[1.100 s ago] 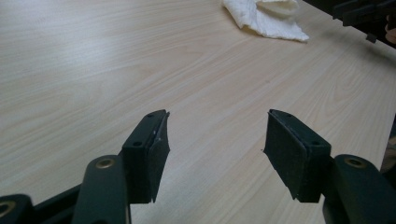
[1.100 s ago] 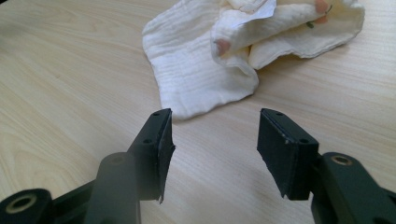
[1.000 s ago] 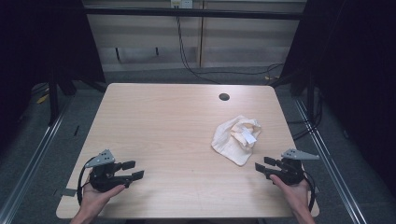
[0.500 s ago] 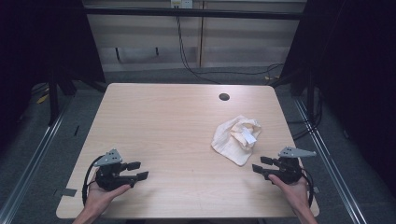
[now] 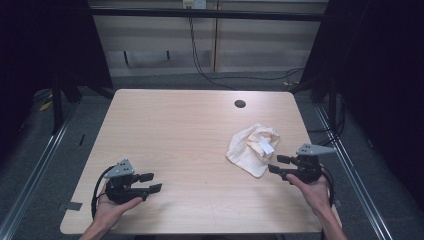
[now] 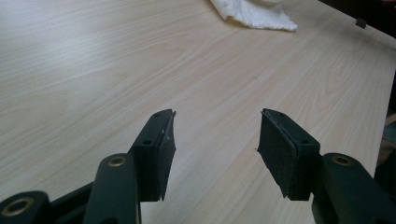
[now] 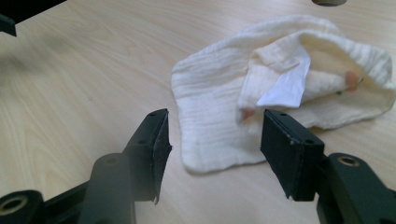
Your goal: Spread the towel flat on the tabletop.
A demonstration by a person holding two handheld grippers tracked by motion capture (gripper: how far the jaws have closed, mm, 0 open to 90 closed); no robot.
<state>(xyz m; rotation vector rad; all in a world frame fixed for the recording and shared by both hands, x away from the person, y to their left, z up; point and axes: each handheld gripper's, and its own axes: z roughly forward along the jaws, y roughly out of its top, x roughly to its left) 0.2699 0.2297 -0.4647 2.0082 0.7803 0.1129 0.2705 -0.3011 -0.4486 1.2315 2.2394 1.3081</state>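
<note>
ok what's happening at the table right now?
A person holds a pair of black tongs in each hand over a light wooden table. The right tongs stand open just short of a crumpled cream cloth with a white label, aimed at its near edge, not touching it. Their jaws have just been opening, with nothing between them. The left tongs sit open at the near left, jaws just closing a little on nothing.

Table (image 5: pixel 190 140): light wood grain, rounded corners, under both claws.
Round hole (image 5: pixel 240 104): dark, in table top, far beyond right claw, near back edge.
Cables (image 5: pixel 210 75): black, on floor behind table, well apart from both claws.
Metal rails (image 5: pixel 35 165): on floor, outside left claw; also outside right claw.
</note>
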